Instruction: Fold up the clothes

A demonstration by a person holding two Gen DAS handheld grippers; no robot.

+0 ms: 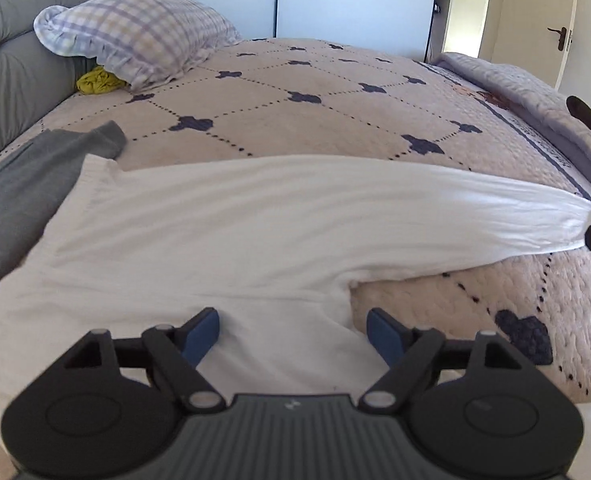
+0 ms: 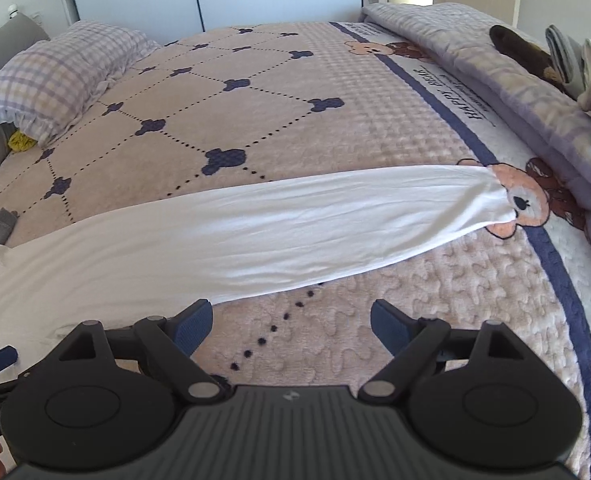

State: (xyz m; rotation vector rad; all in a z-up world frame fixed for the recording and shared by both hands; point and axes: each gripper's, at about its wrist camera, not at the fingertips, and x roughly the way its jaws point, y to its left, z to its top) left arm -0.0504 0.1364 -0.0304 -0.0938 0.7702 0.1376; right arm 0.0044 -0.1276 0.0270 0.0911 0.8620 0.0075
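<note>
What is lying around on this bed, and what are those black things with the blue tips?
White long-sleeved cotton top: one, white, spread across the near part of the bed, sleeve stretched right.
Grey garment: one, grey, at the left, partly under the white top.
Checked frilled pillow: one, lilac and cream, far left.
Yellow-green crumpled cloth: one, tucked beside the pillow.
Plush beige bedspread: one, beige with navy clover shapes and bear pictures.
Folded lilac quilt: one, along the right edge.
Left gripper: one, black with blue pads, open above the top.
Right gripper: one, same, open above the bedspread.

L gripper wide open over white shirt, nothing gripped.
</note>
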